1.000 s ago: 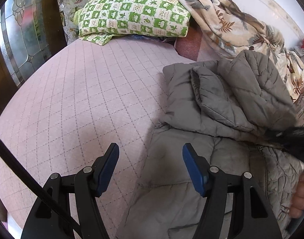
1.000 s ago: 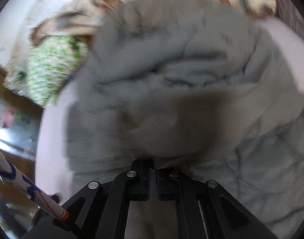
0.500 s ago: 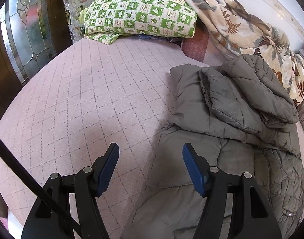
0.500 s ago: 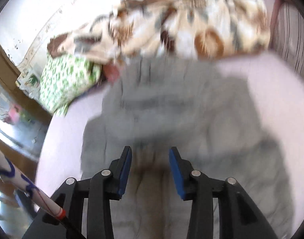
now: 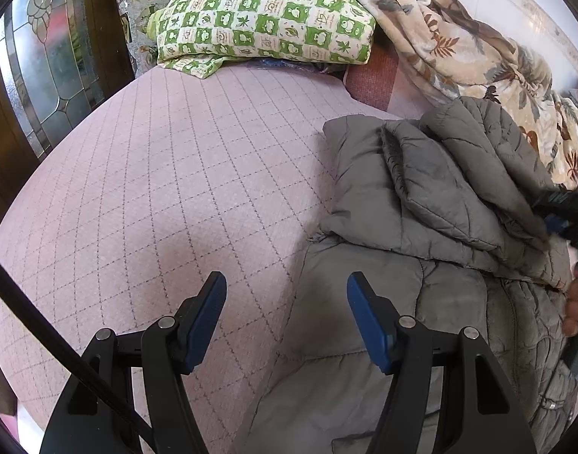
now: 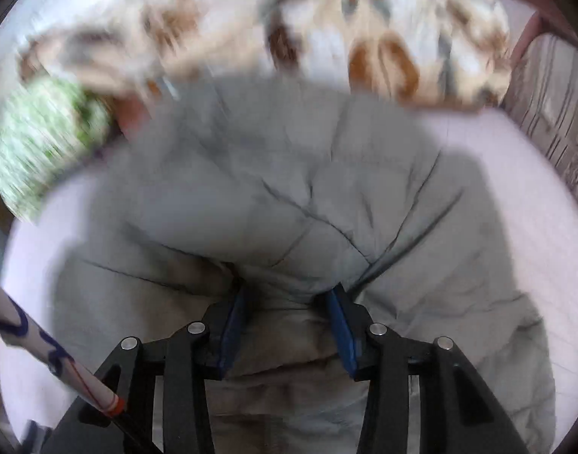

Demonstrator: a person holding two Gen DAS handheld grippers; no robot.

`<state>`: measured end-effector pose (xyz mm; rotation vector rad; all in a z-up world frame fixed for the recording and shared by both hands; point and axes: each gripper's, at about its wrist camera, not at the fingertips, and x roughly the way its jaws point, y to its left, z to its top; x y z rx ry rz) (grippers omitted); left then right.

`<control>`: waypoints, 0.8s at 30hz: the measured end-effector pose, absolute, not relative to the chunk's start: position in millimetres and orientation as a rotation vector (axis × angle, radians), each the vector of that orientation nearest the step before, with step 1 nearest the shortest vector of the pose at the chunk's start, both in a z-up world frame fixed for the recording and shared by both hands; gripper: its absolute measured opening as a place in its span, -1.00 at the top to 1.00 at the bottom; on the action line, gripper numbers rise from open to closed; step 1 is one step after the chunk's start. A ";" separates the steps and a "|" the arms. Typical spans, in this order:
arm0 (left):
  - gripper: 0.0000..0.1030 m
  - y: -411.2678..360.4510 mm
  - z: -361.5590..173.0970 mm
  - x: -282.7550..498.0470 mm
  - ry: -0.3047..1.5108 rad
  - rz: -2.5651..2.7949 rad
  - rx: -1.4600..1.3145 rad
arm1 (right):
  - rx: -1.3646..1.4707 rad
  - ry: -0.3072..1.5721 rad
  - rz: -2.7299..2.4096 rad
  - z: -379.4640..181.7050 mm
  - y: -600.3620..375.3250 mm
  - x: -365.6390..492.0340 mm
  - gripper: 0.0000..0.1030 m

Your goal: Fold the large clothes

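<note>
Both jaws stood spread: the right gripper (image 6: 285, 302) straddled a jacket (image 5: 421, 196) fold, the left gripper (image 5: 287, 302) hung at the jacket's left edge.

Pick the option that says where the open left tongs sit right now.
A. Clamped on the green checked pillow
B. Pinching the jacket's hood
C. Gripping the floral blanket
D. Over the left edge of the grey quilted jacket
D: the left tongs hang open and empty above the pink quilted bedcover and the grey quilted jacket, straddling its edge.
</note>
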<state>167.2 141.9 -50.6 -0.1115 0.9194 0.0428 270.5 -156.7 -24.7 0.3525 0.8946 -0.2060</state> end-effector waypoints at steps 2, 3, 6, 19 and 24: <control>-0.27 142.1 -50.2 167.6 0.916 0.050 -0.112 | 0.322 0.831 -0.158 -2.7 -143.6 266.0 0.08; -0.27 141.8 -50.5 167.7 0.918 0.051 -0.112 | 0.315 0.829 -0.135 0.9 -137.2 268.7 0.08; -0.27 141.2 -52.3 167.3 0.927 0.053 -0.108 | 0.311 0.886 -0.045 -13.6 -111.2 287.5 0.09; -0.27 138.1 -51.3 163.7 0.897 0.081 -0.067 | 0.346 0.943 0.036 -17.4 -125.1 207.4 -0.21; -0.27 129.1 -51.3 136.8 0.858 0.117 -0.039 | 0.320 0.973 -0.048 -15.2 -171.2 106.4 -0.25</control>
